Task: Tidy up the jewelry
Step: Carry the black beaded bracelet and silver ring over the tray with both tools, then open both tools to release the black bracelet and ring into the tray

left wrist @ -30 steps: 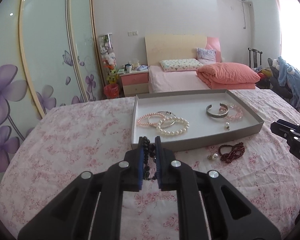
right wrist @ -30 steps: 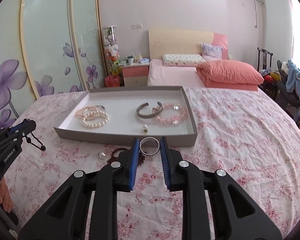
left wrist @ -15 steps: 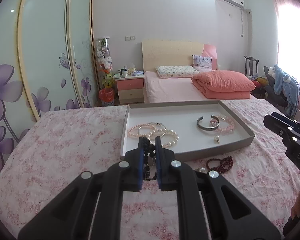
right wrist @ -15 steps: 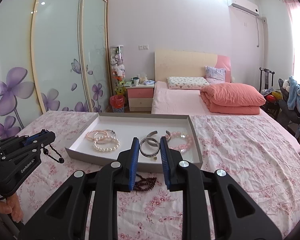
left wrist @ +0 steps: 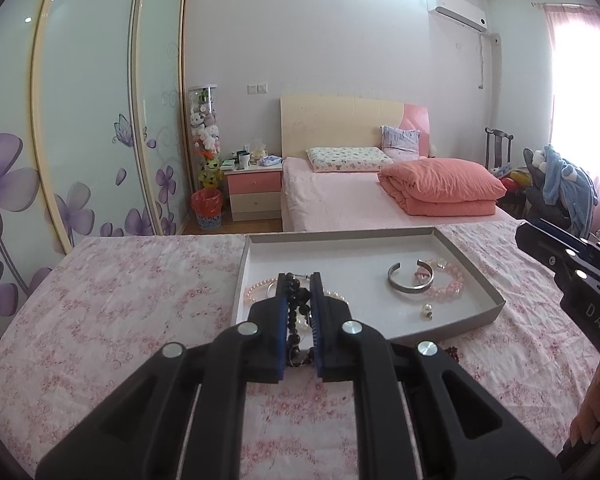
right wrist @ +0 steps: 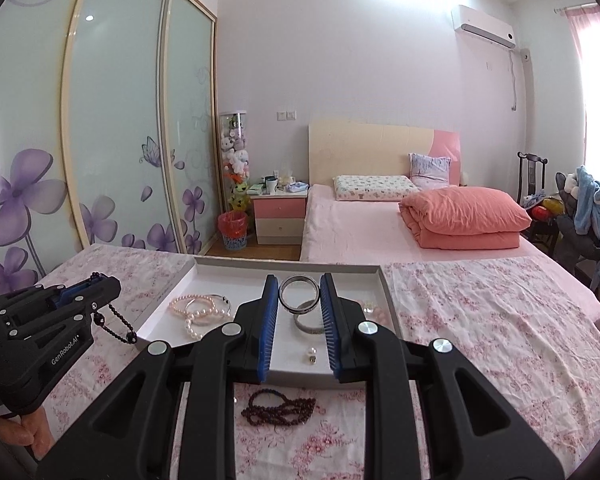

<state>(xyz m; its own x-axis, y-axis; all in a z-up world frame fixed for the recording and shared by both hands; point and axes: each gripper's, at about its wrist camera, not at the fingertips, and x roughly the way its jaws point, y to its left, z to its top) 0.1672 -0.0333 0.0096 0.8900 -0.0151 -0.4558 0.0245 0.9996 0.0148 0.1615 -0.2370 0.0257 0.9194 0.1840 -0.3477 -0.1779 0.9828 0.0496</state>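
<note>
L gripper (left wrist: 299,280) clamped on black bead strand (left wrist: 296,312), which hangs from its jaws above the near L part of the tray (right wrist: 386,284). R gripper (right wrist: 299,304) clamped on silver ring (right wrist: 299,294), held upright above tray's near side. Tray sits mid-bed on floral bedspread (right wrist: 480,328), w/ pearl bracelets (right wrist: 198,312) at its L end, silver cuff (left wrist: 410,280) & pink bead bracelet (left wrist: 446,280) at R end, small pearl earring (right wrist: 311,353) by near rim. Dark red bead bracelet (right wrist: 278,406) lies on bedspread just outside tray's near edge.
</note>
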